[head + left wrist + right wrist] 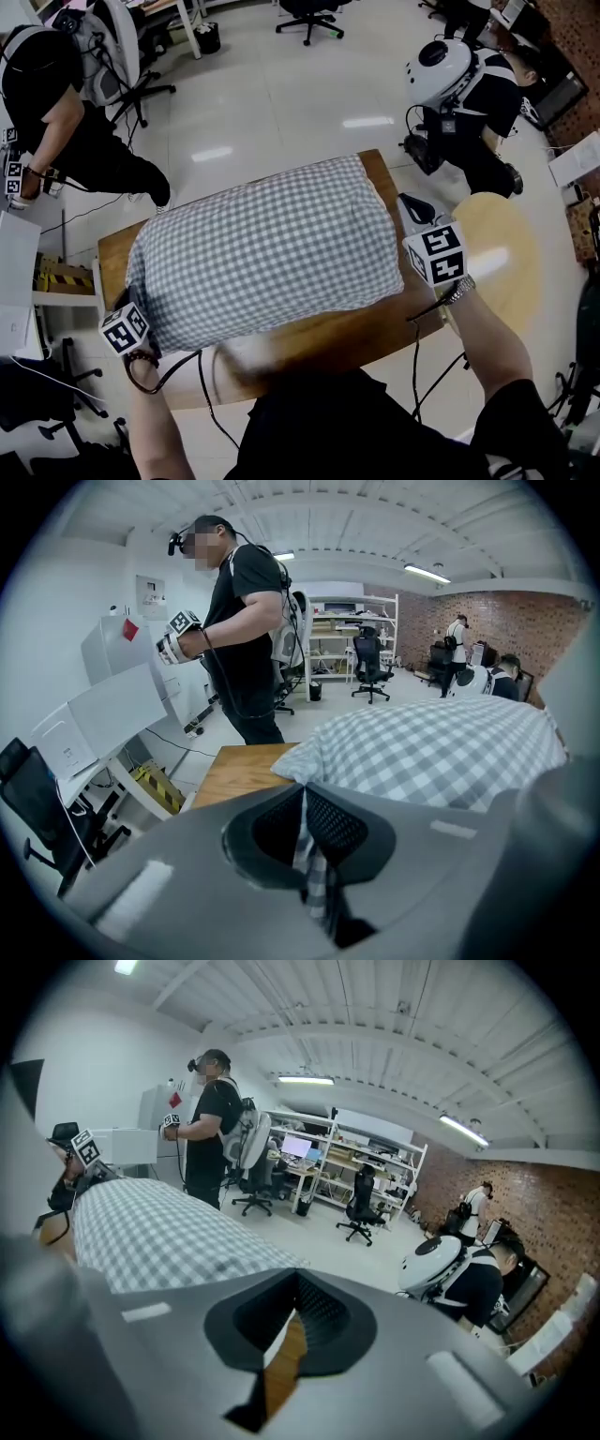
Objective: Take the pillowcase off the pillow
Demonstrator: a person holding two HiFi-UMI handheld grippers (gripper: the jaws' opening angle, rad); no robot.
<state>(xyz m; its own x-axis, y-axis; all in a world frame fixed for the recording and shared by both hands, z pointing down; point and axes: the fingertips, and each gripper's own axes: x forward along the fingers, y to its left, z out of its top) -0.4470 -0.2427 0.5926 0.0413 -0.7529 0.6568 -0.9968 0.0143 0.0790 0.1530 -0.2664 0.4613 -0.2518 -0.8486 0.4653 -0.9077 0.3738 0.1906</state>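
Checked pillowcase (267,248) on pillow, lying across wooden tabletop (356,323), covering most of it. Left gripper (303,794): fingers (336,825) clenched on near-left corner of fabric. Right gripper (298,1283): fingers clenched on nothing (only wood shows through gap), beside pillowcase's right edge. Risks, as judged:
- thin pinch slips once pulled
- one-corner pull drags whole pillow off tabletop, nothing pinning it
- right gripper, unless opened first, merely shoves cloth
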